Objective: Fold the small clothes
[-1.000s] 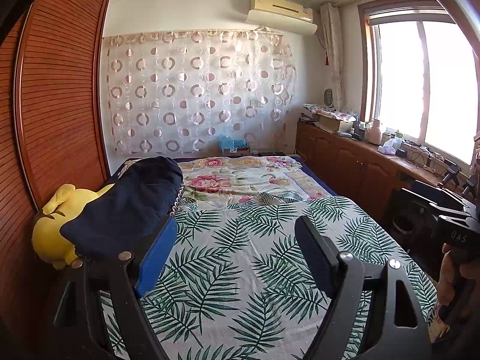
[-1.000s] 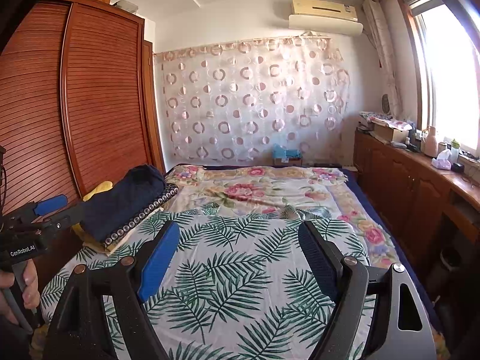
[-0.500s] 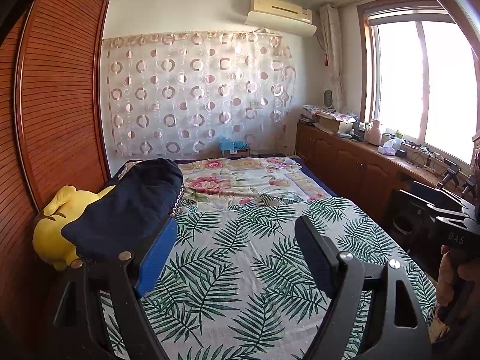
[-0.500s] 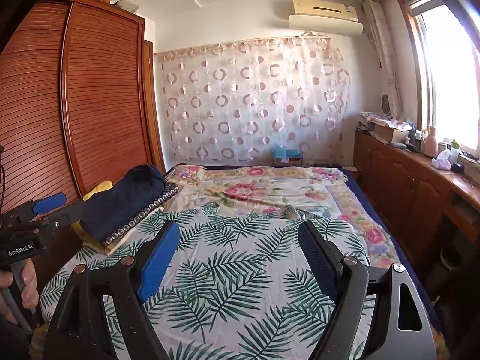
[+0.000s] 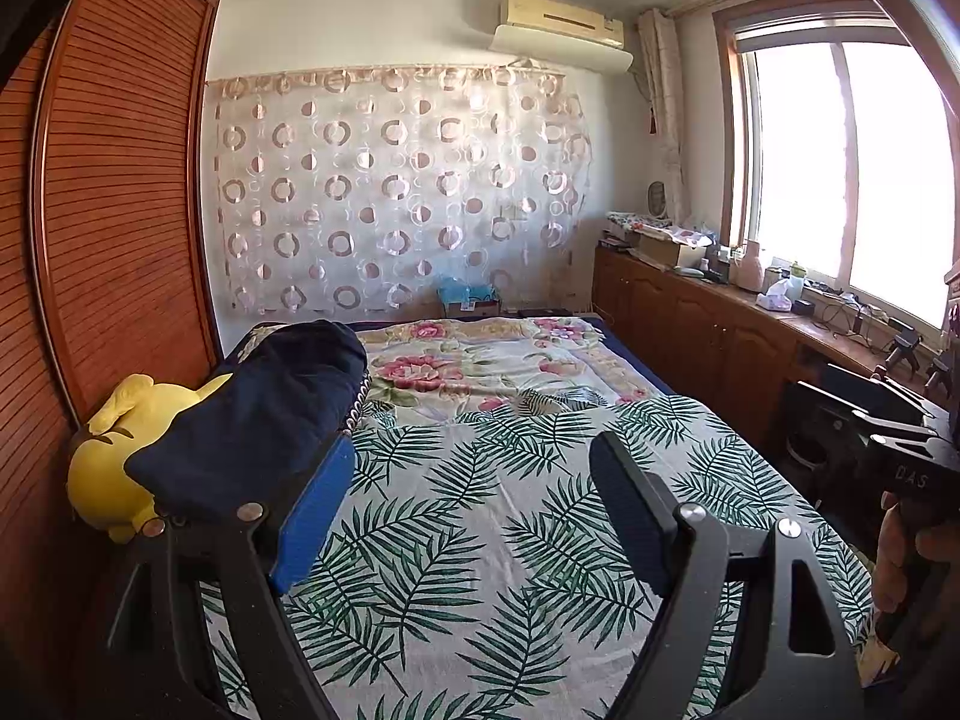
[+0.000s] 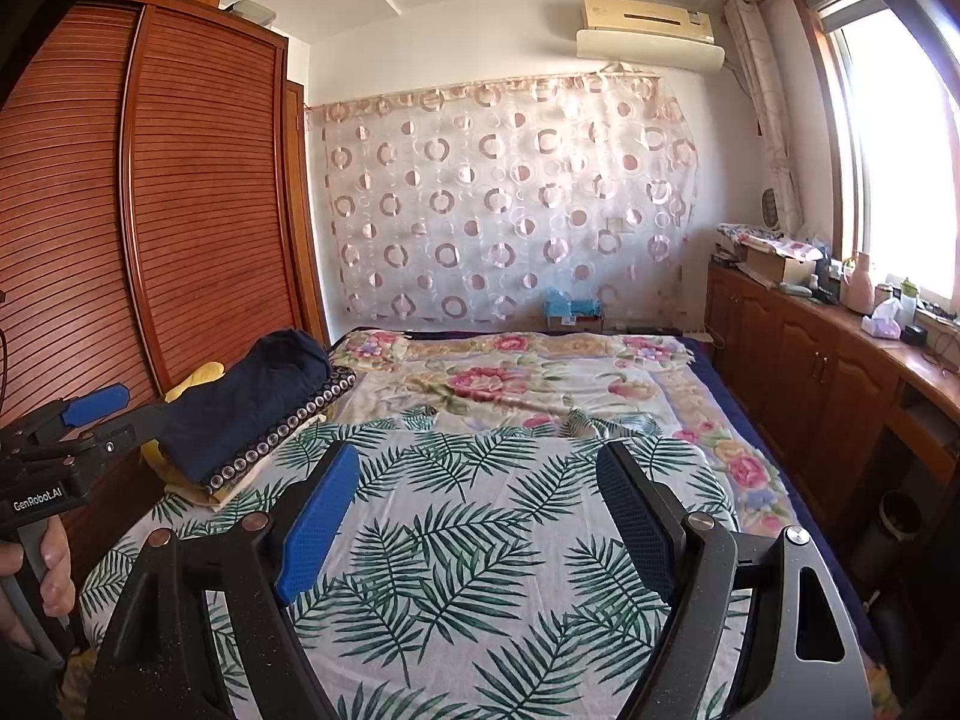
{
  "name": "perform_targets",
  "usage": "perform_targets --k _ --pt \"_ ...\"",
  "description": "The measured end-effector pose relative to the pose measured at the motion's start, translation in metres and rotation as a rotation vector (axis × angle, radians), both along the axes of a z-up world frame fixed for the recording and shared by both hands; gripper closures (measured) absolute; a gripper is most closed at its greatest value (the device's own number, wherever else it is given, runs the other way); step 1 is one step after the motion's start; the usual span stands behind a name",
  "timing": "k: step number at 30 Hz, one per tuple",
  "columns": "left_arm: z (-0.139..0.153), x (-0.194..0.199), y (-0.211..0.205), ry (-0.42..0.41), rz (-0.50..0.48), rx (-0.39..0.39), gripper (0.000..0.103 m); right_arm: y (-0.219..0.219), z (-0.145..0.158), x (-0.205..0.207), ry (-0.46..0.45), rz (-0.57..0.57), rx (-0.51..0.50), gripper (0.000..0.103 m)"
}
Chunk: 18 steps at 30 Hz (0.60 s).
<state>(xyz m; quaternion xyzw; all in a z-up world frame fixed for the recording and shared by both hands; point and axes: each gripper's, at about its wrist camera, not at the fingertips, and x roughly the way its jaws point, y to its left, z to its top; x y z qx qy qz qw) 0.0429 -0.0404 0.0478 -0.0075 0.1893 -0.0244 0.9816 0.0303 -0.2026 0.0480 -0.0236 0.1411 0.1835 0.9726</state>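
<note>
A dark navy garment point(image 5: 258, 408) lies bunched on the left side of the bed, on top of a cloth with a beaded edge point(image 6: 288, 426). My left gripper point(image 5: 471, 447) hangs open over the palm-leaf sheet point(image 5: 480, 540), nothing between its blue pads; the garment is just beyond its left finger. My right gripper point(image 6: 477, 453) is open too, empty, above the middle of the sheet point(image 6: 480, 540), with the garment point(image 6: 246, 402) off to its left. The left gripper point(image 6: 114, 414), held by a hand point(image 6: 42, 564), shows at the left edge of the right wrist view.
A yellow plush toy point(image 5: 114, 456) sits under the garment against the slatted wooden wardrobe point(image 5: 120, 210). A floral blanket point(image 5: 480, 360) covers the far half of the bed. Low wooden cabinets point(image 6: 810, 372) with clutter line the right wall under the window.
</note>
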Motion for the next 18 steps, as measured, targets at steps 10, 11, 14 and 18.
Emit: perform_targets --k 10,11,14,18 --pt "-0.0001 -0.0003 -0.0001 -0.001 -0.001 0.001 0.022 -0.0023 0.0005 0.0002 -0.002 0.000 0.000 0.020" --pt "-0.0003 -0.0003 0.0002 -0.001 -0.001 0.000 0.022 -0.0026 0.0006 0.0002 -0.002 0.000 -0.001 0.020" --pt "-0.0004 -0.0003 0.0002 -0.001 0.000 -0.001 0.022 -0.0028 0.0002 0.0001 -0.002 0.002 0.000 0.020" --pt "0.0007 -0.0009 0.0003 -0.001 0.000 -0.001 0.022 -0.0037 0.0000 -0.0001 -0.002 0.005 0.001 0.020"
